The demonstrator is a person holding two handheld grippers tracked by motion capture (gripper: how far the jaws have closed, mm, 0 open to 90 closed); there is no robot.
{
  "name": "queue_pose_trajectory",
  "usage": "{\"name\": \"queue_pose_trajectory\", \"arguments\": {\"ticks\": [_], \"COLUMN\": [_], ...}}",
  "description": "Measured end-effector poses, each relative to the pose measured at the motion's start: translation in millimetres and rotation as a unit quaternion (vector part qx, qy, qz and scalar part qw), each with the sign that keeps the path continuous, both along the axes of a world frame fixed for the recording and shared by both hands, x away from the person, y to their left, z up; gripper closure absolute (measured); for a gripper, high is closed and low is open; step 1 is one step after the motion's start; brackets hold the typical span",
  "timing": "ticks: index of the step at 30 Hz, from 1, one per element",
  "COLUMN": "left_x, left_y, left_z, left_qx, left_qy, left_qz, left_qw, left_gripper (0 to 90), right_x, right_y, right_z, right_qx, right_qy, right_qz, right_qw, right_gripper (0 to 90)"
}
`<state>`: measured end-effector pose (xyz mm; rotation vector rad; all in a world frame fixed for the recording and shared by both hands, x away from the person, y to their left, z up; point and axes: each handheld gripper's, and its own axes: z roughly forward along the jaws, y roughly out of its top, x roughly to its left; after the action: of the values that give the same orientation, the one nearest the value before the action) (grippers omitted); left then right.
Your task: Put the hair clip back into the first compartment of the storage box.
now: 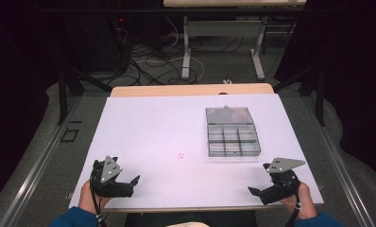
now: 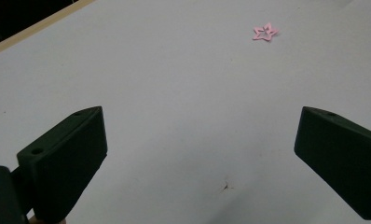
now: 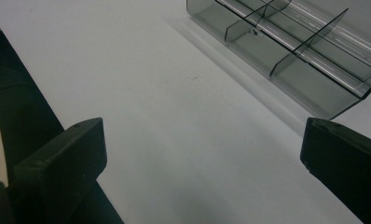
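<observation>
A: Thing in play was the star [image 1: 180, 155], pink, cut-out centre, lying flat on the worktop [image 1: 143, 123] about mid-width, nearer the near edge than the far one. In the left gripper view it sat up and to the right of the jaws.

B: Handling?

A: Looked like paper or thin foam, so very light, flimsy, easy to crease. Flat on the surface meant no edge to get under. I'd have pinched across two points or slid it first. Judgement only.

B: Tools?

A: Left tool [image 1: 128, 183] hovered at the near-left corner with its jaws wide apart and nothing between them. Right tool [image 1: 259, 191] was at the near-right corner, jaws also apart and empty. Both well apart from the star.

B: Anything else around?

A: A clear box [image 1: 233, 140] with compartments, lid open behind it, on the right half of the worktop, between the star and the right edge. Compartments looked empty, hard to be sure. A small dark mark [image 2: 226, 186] on the surface near the left tool.

B: Obstructions?

A: None between either tool and the star. The box walls were low, and the nearest compartments faced the right tool.
</observation>
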<state>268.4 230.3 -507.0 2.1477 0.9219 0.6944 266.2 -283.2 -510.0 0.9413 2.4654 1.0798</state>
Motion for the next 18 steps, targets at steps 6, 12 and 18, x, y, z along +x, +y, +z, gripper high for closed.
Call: {"name": "queue_pose_trajectory", "arguments": {"ticks": [6, 12, 18], "left_x": [-0.3, 0.7, 1.9], "left_y": [-2.2, -4.0, -4.7], "left_z": [-0.4, -0.8, -0.5], "left_qx": [-0.002, 0.0, 0.004], "left_qy": [-0.001, 0.001, 0.0], "left_qz": [-0.001, -0.004, -0.005], "left_qw": [1.0, 1.0, 1.0], "left_gripper": [2.6, 2.6, 2.6], "right_x": [-0.2, 0.3, 0.5], "right_y": [0.0, 0.4, 0.7], "right_z": [0.3, -1.1, -1.4], "right_qx": [-0.003, 0.001, 0.0], "right_qy": [0.006, 0.001, 0.001], "right_qz": [0.003, 0.003, 0.002], "right_qw": [1.0, 1.0, 1.0], "right_gripper": [0.1, 0.1, 0.1]}}
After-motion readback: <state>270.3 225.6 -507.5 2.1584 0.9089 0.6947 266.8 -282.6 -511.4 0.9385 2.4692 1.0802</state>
